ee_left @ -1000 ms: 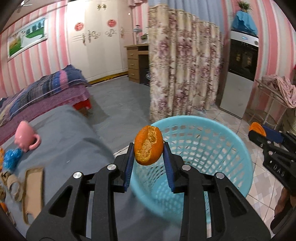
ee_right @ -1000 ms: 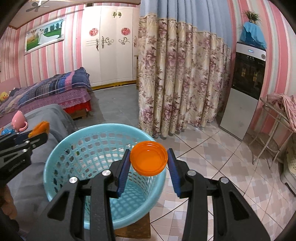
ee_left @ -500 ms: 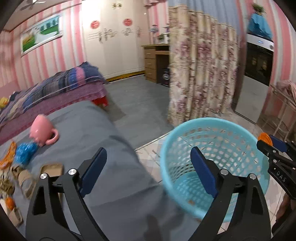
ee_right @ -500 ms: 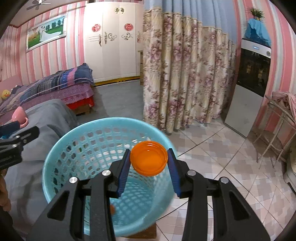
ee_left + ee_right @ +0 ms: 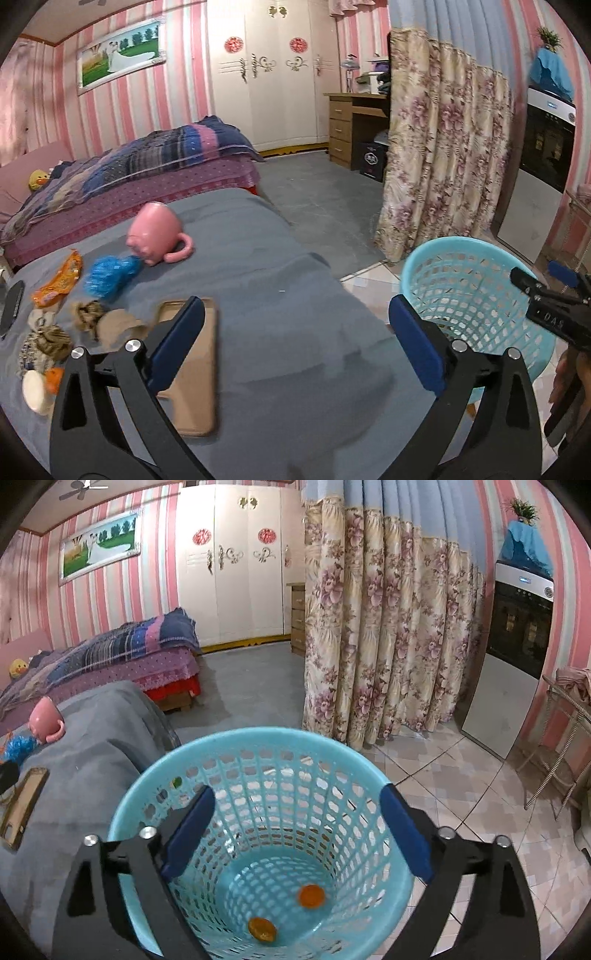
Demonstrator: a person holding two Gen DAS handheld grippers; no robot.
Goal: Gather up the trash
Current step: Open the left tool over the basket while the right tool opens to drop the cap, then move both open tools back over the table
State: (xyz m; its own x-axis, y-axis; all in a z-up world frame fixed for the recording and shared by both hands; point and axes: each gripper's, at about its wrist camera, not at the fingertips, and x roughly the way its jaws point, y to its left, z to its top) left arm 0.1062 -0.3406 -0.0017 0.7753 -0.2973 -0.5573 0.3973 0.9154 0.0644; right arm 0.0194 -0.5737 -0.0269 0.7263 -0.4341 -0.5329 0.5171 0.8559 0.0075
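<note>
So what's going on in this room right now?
A person is clearing trash off a gray-covered bed into a blue basket. Both grippers are empty with jaws opening: the right gripper is above the basket, where two orange pieces lie at the bottom. The left gripper points at the bed, where wrappers and scraps remain.

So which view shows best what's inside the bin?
The right wrist view: it looks straight down into the bin, and two orange pieces lie on its floor. The left wrist view catches the bin from the side at the right edge, showing only rim and mesh wall, no contents.
</note>
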